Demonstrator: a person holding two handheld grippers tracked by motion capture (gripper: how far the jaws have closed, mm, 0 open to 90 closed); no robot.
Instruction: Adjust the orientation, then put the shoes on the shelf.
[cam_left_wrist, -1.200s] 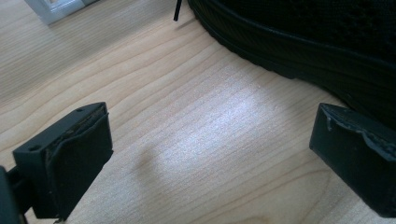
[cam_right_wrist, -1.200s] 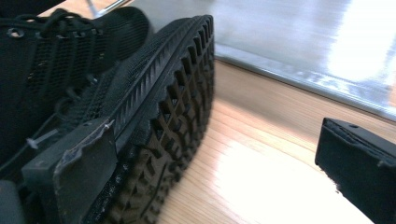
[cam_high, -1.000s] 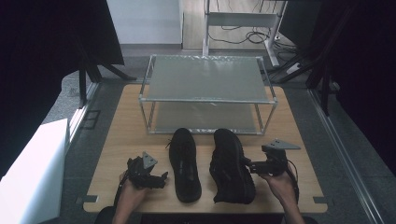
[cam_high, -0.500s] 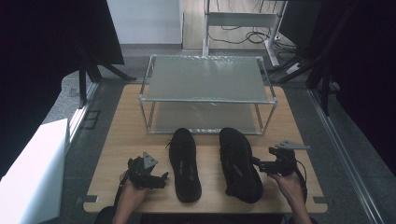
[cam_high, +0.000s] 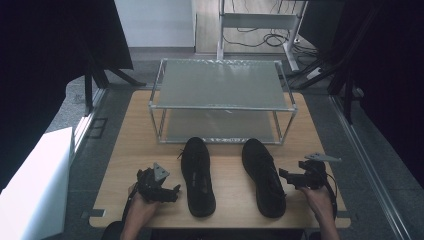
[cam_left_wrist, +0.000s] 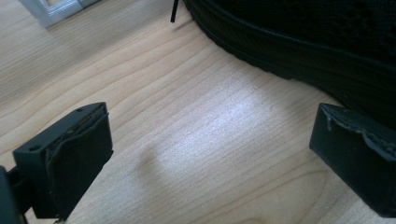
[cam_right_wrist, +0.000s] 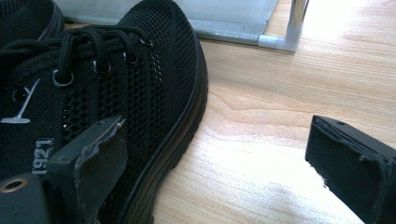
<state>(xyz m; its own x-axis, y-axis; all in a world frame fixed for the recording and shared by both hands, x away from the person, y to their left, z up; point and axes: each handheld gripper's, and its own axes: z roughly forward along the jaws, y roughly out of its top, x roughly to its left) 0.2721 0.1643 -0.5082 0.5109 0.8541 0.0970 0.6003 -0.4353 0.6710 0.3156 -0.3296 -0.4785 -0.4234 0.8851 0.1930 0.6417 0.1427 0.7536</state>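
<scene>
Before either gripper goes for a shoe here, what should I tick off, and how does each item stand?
1. Left gripper jaws open with nothing between them: ok.
2. Right gripper jaws open, not gripping: ok.
3. Left shoe flat on the table, sole down: ok.
4. Right shoe lined up with the left one: not ok, it lies angled.
5. Rack top shelf free for shoes: ok.
6. Lower shelf free: cannot tell.
</scene>
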